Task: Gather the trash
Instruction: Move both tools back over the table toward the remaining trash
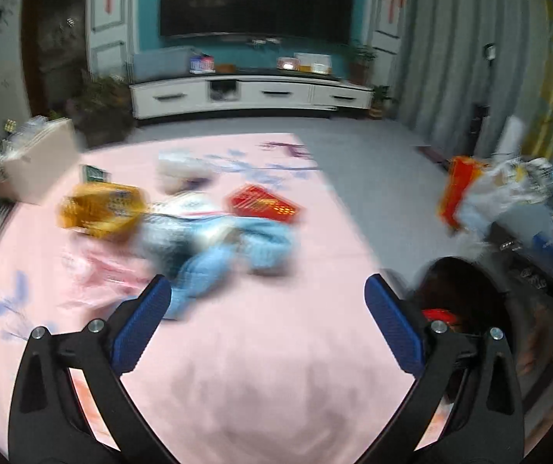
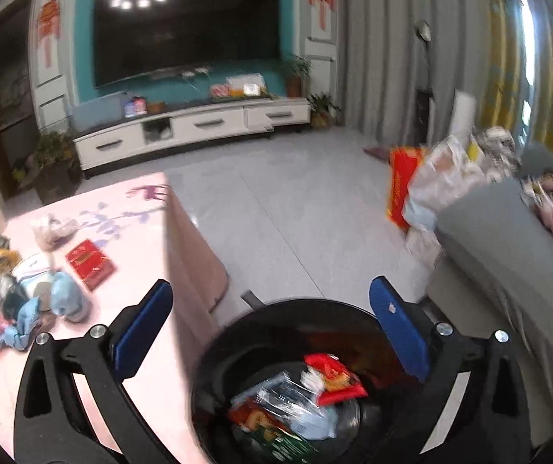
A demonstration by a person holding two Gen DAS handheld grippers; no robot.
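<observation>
Left gripper (image 1: pixel 267 297) spread wide, nothing between jaws, over pink table (image 1: pixel 261 379). Right gripper (image 2: pixel 270 305) spread, empty, above black bin (image 2: pixel 214 352); wrappers (image 2: pixel 307 394) already inside at 6 o'clock. Remaining trash pile (image 1: pixel 214 236) at 12 o'clock from left gripper: yellow bag (image 1: pixel 102 208), red packet (image 1: pixel 264 203), blue cloth-like piece (image 1: pixel 237 255). Risk: left view blurred, so fast reach may scatter pile or snag tablecloth; loose clump may shed pieces at table edge.
</observation>
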